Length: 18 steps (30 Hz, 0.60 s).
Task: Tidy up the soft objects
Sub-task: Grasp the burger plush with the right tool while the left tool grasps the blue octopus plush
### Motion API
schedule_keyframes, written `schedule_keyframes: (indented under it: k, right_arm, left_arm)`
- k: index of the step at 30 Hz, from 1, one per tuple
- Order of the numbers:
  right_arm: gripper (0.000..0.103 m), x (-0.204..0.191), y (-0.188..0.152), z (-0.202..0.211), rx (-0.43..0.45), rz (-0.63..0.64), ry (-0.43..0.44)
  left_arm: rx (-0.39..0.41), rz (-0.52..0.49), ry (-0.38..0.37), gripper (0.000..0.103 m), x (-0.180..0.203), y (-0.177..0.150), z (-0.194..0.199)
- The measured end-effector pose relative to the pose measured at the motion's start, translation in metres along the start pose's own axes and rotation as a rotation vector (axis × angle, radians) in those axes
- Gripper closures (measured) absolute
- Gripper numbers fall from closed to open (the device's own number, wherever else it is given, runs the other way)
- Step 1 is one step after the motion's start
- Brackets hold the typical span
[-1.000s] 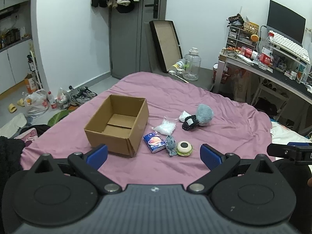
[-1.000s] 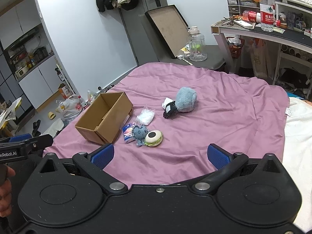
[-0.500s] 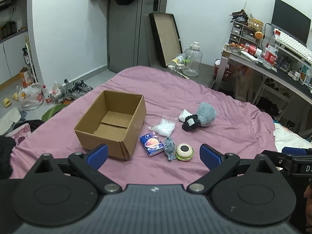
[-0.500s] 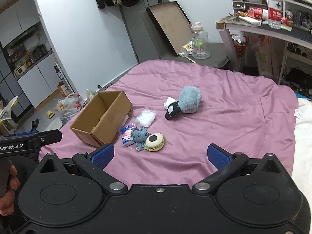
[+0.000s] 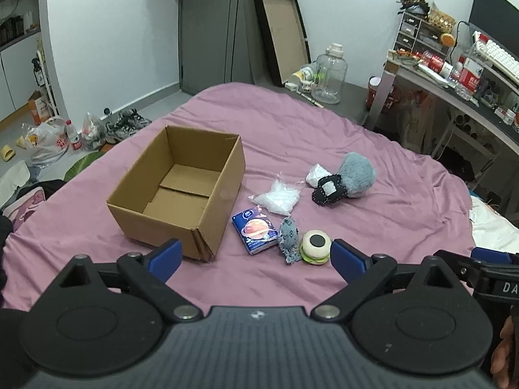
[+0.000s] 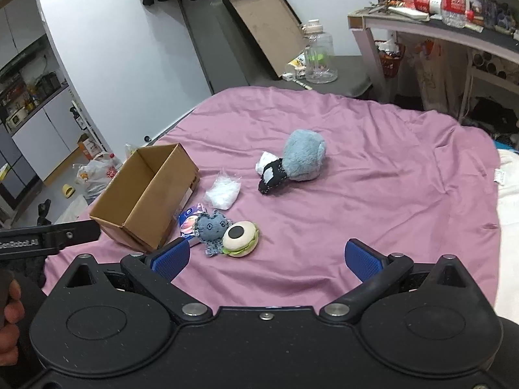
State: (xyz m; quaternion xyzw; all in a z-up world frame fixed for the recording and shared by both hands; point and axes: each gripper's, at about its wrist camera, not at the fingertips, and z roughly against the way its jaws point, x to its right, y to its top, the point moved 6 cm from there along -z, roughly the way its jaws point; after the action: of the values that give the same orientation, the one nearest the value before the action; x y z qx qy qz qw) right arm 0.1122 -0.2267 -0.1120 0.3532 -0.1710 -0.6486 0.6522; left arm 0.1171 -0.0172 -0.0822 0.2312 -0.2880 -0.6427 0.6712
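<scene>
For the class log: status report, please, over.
Left gripper open, right gripper open, both empty. Cardboard box empty; burger plush beside it on the bed. Nothing blocking.

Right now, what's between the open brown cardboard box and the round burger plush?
Left wrist view: blue tissue pack and grey denim octopus plush, between cardboard box and burger plush.

The open brown cardboard box [image 5: 181, 188] walls off the left of the purple bedspread [image 5: 389, 214]. A blue tissue packet [image 5: 256, 233], grey octopus plush [image 5: 289, 238] and burger-shaped plush [image 5: 315, 246] crowd together beside it; bare bedspread lies to their right.
</scene>
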Motion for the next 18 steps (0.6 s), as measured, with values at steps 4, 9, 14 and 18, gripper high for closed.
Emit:
schedule_keyframes:
  k: [4, 9, 14, 18]
  right_arm:
    - [0.0, 0.002, -0.001, -0.018, -0.014, -0.018, 0.01]
    - [0.0, 0.005, -0.007, -0.039, -0.071, -0.058, 0.055]
    - [0.0, 0.003, -0.01, -0.058, -0.1, -0.083, 0.097]
    - [0.004, 0.005, -0.019, -0.077, -0.139, -0.156, 0.135]
  left_arm:
    - [-0.028, -0.005, -0.008, 0.006, 0.0, 0.0, -0.02]
    - [-0.049, -0.009, -0.014, 0.008, 0.0, 0.0, -0.04]
    - [-0.085, 0.002, -0.028, 0.015, 0.001, -0.002, -0.06]
    - [-0.108, 0.008, -0.028, 0.027, 0.0, -0.003, -0.078]
